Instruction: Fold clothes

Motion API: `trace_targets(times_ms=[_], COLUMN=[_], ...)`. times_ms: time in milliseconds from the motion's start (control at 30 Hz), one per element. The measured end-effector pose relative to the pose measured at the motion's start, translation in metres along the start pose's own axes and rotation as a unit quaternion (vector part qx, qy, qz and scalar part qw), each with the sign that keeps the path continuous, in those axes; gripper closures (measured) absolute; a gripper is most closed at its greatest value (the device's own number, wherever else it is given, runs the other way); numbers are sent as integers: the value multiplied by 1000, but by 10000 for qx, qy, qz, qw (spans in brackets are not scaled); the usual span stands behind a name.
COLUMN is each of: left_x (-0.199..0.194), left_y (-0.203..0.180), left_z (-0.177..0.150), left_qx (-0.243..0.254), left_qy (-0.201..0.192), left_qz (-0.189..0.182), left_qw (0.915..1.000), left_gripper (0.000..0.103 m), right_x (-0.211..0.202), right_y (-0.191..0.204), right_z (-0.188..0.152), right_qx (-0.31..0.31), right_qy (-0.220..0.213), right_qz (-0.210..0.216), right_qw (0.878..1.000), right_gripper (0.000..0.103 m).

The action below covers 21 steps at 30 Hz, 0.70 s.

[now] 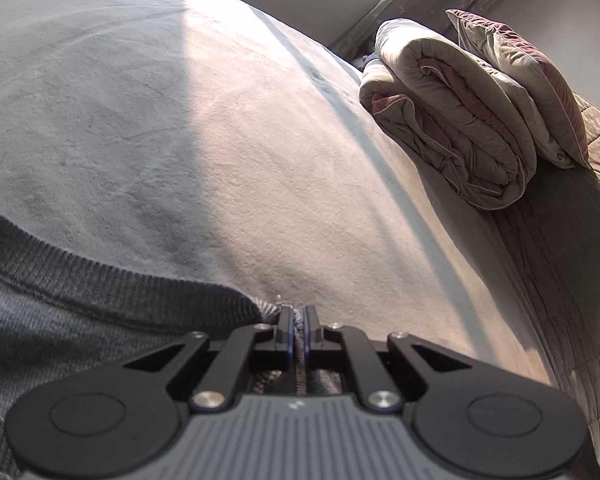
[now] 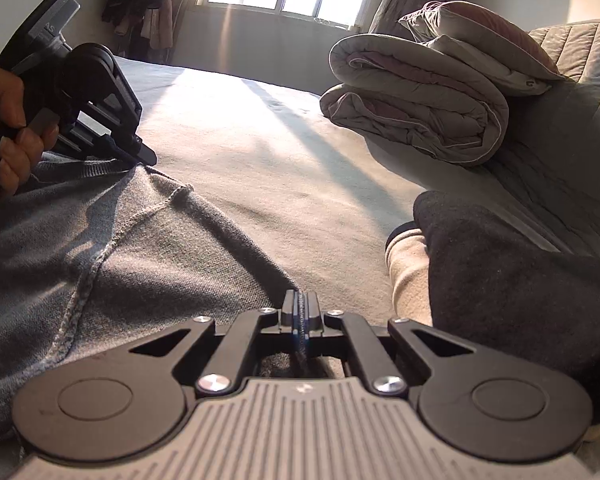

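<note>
On the bed, a grey sweater lies unfolded; left gripper and right gripper each have fingers clenched on its edge, so folding has barely begun.

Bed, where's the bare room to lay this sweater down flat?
Free: the sunlit sheet between the gray sweater and the folded quilt. Crowded: right side, with dark clothes below the quilt.

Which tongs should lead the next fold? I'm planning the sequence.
Probably the left tongs: shut on the grey sweater's ribbed edge, open bed ahead. The right tongs have a dark garment alongside.
</note>
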<state>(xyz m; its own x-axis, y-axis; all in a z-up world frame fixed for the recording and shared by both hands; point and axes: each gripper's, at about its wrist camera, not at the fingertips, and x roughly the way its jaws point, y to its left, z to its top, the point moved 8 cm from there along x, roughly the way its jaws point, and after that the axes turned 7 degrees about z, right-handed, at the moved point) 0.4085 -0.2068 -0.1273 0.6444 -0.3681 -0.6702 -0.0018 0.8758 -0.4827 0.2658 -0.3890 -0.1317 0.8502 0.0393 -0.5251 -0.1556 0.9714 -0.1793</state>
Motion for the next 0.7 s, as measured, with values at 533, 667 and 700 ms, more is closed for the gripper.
trace_targets(times_ms=[533, 667, 700], left_x=[-13, -11, -11], left_y=[4, 9, 9], left_z=[8, 6, 5], left_qx=[1241, 1068, 1010], left_qy=[-54, 301, 362], left_qz=[627, 376, 290], left_qw=[9903, 9931, 9938], left_gripper=[75, 77, 77], right_x=[-2, -4, -4], right_y=[0, 0, 0], right_z=[1, 2, 2], right_qx=[76, 151, 163], right_qy=[-28, -25, -18], right_qz=[170, 324, 365], right_qw=[9998, 9994, 9992], right_gripper=[100, 98, 98])
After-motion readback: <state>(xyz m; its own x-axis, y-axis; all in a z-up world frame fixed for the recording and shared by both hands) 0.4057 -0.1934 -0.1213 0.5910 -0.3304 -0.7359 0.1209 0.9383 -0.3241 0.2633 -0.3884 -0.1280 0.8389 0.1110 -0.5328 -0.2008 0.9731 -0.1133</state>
